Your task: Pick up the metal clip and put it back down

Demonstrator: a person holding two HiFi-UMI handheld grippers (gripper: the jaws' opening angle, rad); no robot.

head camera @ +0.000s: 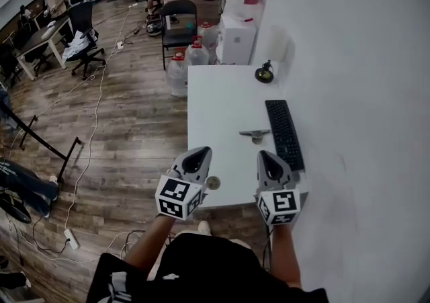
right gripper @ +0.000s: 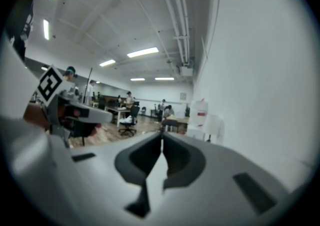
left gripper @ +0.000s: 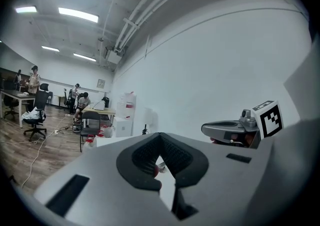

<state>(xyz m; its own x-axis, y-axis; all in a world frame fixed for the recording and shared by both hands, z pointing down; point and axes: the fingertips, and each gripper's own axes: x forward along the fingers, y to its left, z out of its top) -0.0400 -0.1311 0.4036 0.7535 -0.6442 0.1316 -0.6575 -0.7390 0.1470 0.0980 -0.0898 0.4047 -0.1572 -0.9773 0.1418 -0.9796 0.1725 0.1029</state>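
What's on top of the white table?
A black keyboard, a metal clip beside it, a small dark object at the far end and a round thing at the front edge. The left gripper and right gripper hide part of that edge.

open tabletop ahead
table (head camera: 215, 103) bare at 11 o'clock; keyboard (head camera: 284, 132) blocks 1 o'clock, metal clip (head camera: 255, 135) at its 9 o'clock.

No lettering, label or number here can be read.
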